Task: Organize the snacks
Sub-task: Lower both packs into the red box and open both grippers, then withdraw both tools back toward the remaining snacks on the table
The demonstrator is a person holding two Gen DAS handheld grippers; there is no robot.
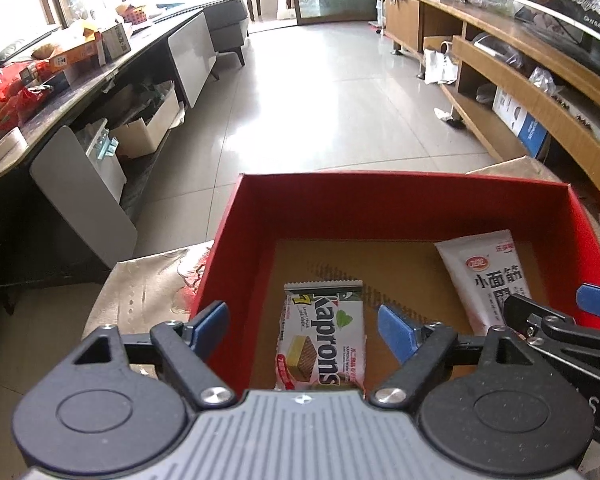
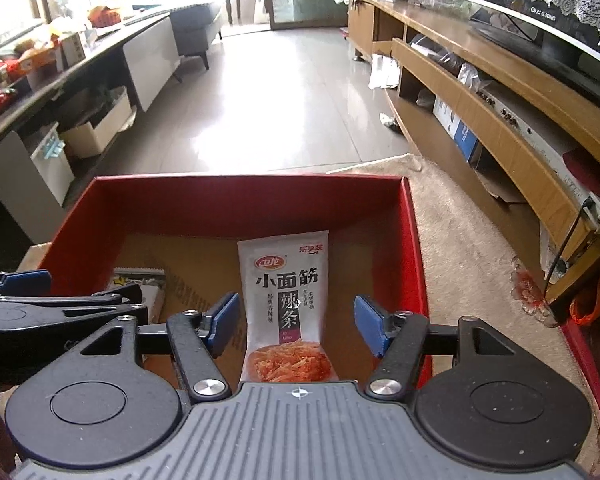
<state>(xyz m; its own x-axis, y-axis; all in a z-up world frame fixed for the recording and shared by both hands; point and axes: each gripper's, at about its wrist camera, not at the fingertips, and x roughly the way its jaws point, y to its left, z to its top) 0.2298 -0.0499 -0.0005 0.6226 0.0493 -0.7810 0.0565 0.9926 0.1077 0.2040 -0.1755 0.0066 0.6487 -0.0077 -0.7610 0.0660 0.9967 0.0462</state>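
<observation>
A shallow red cardboard box (image 1: 420, 204) with a brown floor sits on a beige patterned cloth (image 2: 472, 248) in a bright living room, glossy pale floor tiles (image 1: 324, 92) running away to a glass door. A long wooden media cabinet (image 2: 492, 92) lines the right wall; a dark, cluttered low table (image 1: 80, 68) with white side panels lines the left.

The left wrist view shows the green-and-white Kaprons wafer packet (image 1: 322, 344) lying flat on the box floor, between the spread blue pads of the left gripper (image 1: 304, 334), which hold nothing. Its left finger hangs outside the box's red wall, its right finger inside. The right wrist view catches only the wafer packet's top edge (image 2: 140, 276), the rest hidden behind the left gripper's black arm.

The right wrist view gives the white spicy-strip snack pouch with Chinese lettering (image 2: 288, 304) in full, down to its orange food picture, lying flat nearer the box's right wall. The right gripper (image 2: 296, 326) hangs over it, jaws wide apart, gripping nothing. From the left, that pouch's lower half is blocked by the right gripper's fingers.

A red floral motif (image 2: 530, 292) marks the cloth beside the cabinet.
</observation>
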